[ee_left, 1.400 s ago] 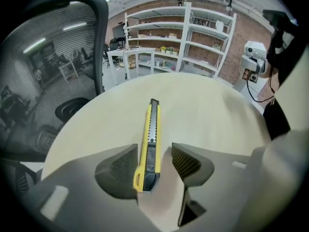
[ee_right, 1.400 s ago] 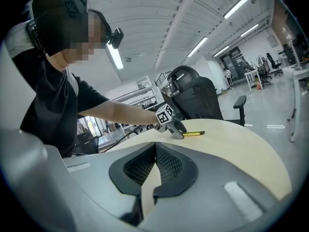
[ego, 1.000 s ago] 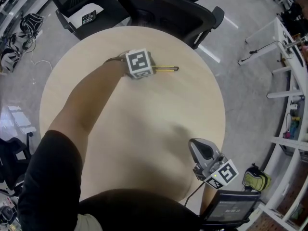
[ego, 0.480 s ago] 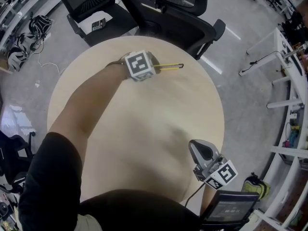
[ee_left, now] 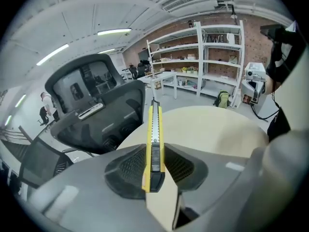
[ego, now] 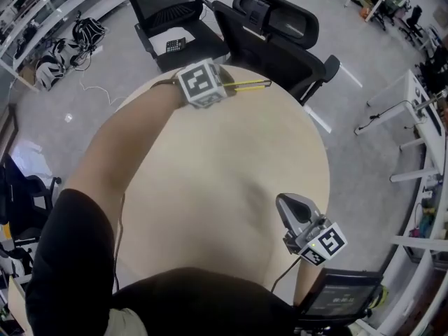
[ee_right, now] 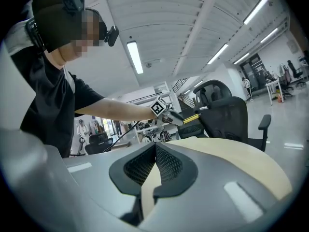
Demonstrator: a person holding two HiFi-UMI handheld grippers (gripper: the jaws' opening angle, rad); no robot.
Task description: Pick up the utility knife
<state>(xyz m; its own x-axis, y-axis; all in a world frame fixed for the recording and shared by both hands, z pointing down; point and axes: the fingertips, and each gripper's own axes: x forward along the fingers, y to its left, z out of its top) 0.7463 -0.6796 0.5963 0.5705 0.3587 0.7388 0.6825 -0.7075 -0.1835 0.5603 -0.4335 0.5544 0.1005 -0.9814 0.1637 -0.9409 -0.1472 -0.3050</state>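
My left gripper (ego: 231, 84) is shut on the utility knife (ego: 253, 85), a slim yellow one with a black slider. It hangs in the air over the far edge of the round wooden table (ego: 210, 187). In the left gripper view the knife (ee_left: 154, 124) stands lengthwise between the pads, its tip pointing away past the left gripper (ee_left: 153, 153). My right gripper (ego: 288, 208) hovers near the table's near right edge, shut with nothing in it. From the right gripper view, its pads (ee_right: 166, 163) meet at the tips, and the left gripper (ee_right: 179, 121) with the knife (ee_right: 193, 115) shows beyond.
Two black office chairs (ego: 280, 26) stand just past the table's far edge; one seat holds a calculator (ego: 174, 45). A dark screen (ego: 336, 299) sits at the near right. White desks (ego: 413, 96) line the right side, shelving (ee_left: 217, 57) the far wall.
The left gripper has lifted the knife off the table and carried it up and toward the far edge. The right gripper has risen a little.
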